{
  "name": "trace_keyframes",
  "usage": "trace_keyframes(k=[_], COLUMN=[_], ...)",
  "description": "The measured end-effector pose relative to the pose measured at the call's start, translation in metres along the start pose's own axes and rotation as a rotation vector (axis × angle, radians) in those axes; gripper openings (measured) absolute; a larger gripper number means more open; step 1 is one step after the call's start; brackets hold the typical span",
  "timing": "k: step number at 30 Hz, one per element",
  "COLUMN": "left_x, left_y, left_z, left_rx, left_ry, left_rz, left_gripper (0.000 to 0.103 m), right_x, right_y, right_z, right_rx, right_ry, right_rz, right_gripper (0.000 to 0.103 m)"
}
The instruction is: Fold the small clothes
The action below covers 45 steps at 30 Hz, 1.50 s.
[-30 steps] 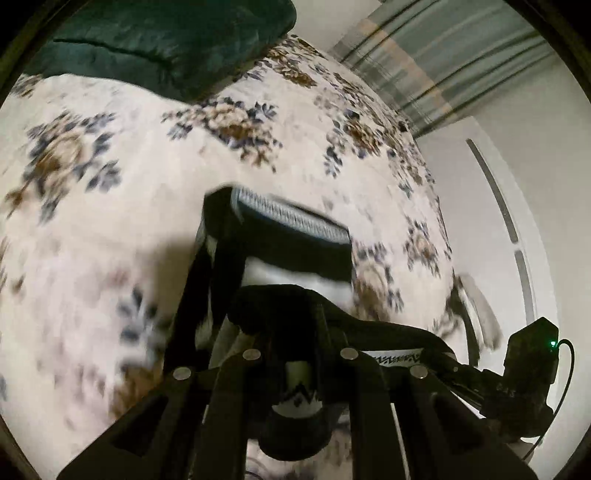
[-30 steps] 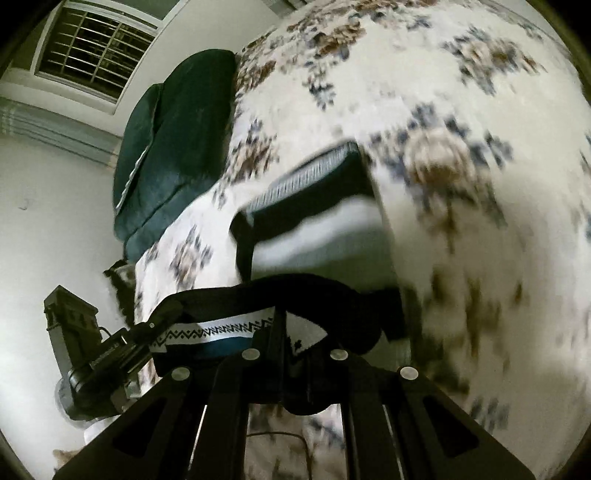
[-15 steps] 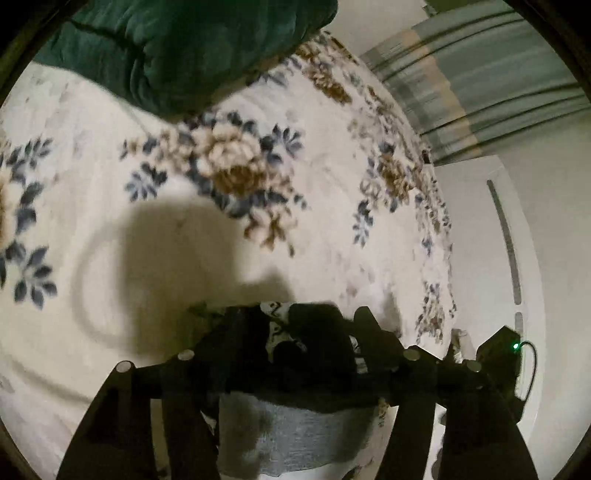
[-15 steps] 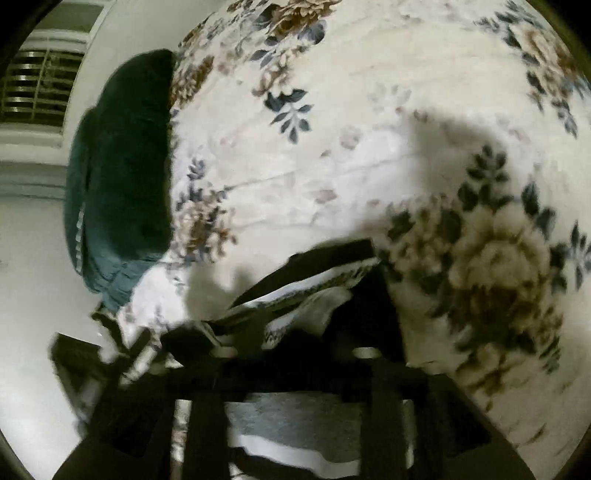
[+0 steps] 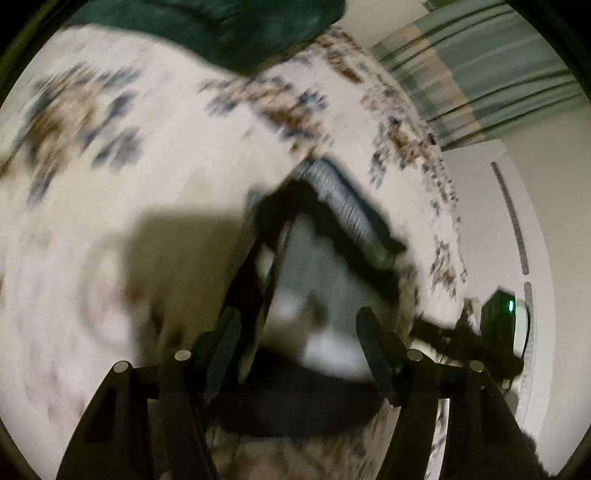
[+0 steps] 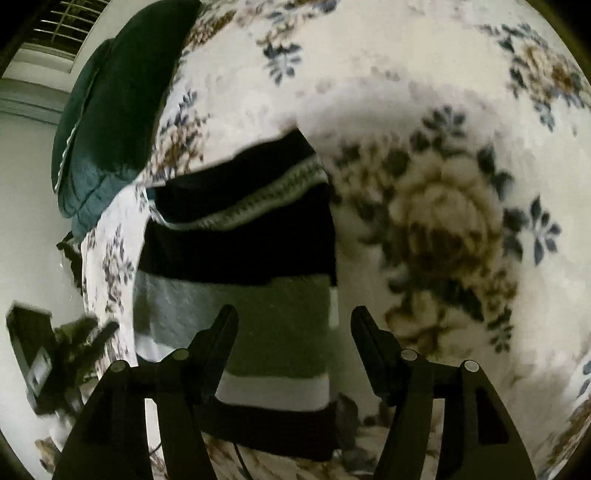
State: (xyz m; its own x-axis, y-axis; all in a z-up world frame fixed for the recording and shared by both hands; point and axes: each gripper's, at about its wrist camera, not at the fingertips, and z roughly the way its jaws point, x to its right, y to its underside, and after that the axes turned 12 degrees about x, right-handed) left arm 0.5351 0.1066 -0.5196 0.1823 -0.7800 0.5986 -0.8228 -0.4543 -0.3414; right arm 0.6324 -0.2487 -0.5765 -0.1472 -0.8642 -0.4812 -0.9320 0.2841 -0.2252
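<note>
1. Both tools have let go since a second ago: then each was pinched shut on the striped garment, which hung lifted off the bed; now it lies on the bed and the fingers stand apart.
2. Lower centre of the right wrist view: the right gripper (image 6: pixel 293 326) is spread and still widening, its pads clear of the cloth, the grey band of the striped garment (image 6: pixel 236 266) showing between them.
3. Lower centre of the left wrist view, which is heavily blurred: the left gripper (image 5: pixel 299 332) is also spread, with the garment (image 5: pixel 314 266) in the gap; no pad visibly presses on it.
4. The garment lies folded over itself at the middle of the right view, with black, grey and white bands and a patterned strip near its far edge.
5. It rests on a cream floral bedspread (image 6: pixel 443 221) with brown and blue flowers, which fills most of both views.
6. A dark green pillow (image 6: pixel 122 107) sits at the upper left of the right view, well apart from the garment.
7. A barred window (image 6: pixel 62 29) shows in the upper left corner there.
8. Striped curtains (image 5: pixel 491 74) hang at the upper right of the left view, above a pale wall.
9. A dark shadow falls on the bedspread left of the garment in the left view.
</note>
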Motion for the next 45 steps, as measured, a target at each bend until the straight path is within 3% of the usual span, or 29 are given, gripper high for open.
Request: trace_keyframes(k=[2,5,9,14,20,21,22,24,25,26,29,32,35,38,42,45], left_x=[-0.016,-0.034,-0.050,-0.049,-0.045,-0.044,-0.044,-0.043,-0.041,-0.042,-0.044,-0.046,-0.056,-0.068,-0.089,-0.101], left_y=[0.035,0.086,0.134,0.139,0.117,0.113,0.106,0.091,0.082,0.071,0.044,0.018,-0.007,-0.004,0.030,0.045], left_z=[-0.019,-0.036,-0.015,0.042,0.068,0.067,0.064,0.058,0.055,0.050,0.041,0.033,0.018,0.011,0.018,0.010], left_rx=[-0.008,0.003,0.023,0.111,0.245,0.261,0.272,0.269,0.263,0.246,0.188,0.132,0.051,-0.071,-0.181,-0.139], left_ry=[0.015,0.092,0.167,0.243,0.208,0.202,0.200,0.200,0.205,0.215,0.217,0.220,0.232,0.235,0.137,0.124], left_rz=[-0.082,-0.219,-0.425,-0.552,-0.644,-0.650,-0.647,-0.620,-0.600,-0.579,-0.510,-0.446,-0.362,-0.281,-0.253,-0.306], left_gripper=[0.063,0.075,0.078,0.078,0.076,0.058,0.032,0.029,0.028,0.028,0.028,0.028,0.028,0.029,0.060,0.068], right_x=[0.008,0.025,0.044,0.048,0.039,0.034,0.030,0.026,0.023,0.021,0.015,0.019,0.011,-0.013,-0.026,-0.008], right_y=[0.003,0.000,-0.015,-0.049,-0.072,-0.071,-0.071,-0.071,-0.068,-0.065,-0.050,-0.021,0.026,0.094,0.178,0.203], right_z=[0.004,0.011,0.026,0.064,0.126,0.130,0.132,0.131,0.131,0.131,0.116,0.083,0.046,0.015,0.010,0.032], right_rx=[-0.025,-0.094,-0.203,-0.285,-0.362,-0.365,-0.360,-0.338,-0.336,-0.338,-0.274,-0.203,-0.164,-0.158,-0.200,-0.269], right_ry=[-0.029,-0.105,-0.189,-0.266,-0.365,-0.366,-0.371,-0.406,-0.427,-0.419,-0.394,-0.408,-0.393,-0.345,-0.225,-0.147], right_rz=[-0.005,-0.012,-0.040,-0.045,-0.002,-0.013,-0.020,-0.001,0.009,0.008,0.012,0.114,0.151,0.158,0.182,0.265], right_gripper=[0.070,0.081,0.086,0.087,0.089,0.089,0.089,0.075,0.033,0.020,0.015,0.013,0.013,0.013,0.014,0.032])
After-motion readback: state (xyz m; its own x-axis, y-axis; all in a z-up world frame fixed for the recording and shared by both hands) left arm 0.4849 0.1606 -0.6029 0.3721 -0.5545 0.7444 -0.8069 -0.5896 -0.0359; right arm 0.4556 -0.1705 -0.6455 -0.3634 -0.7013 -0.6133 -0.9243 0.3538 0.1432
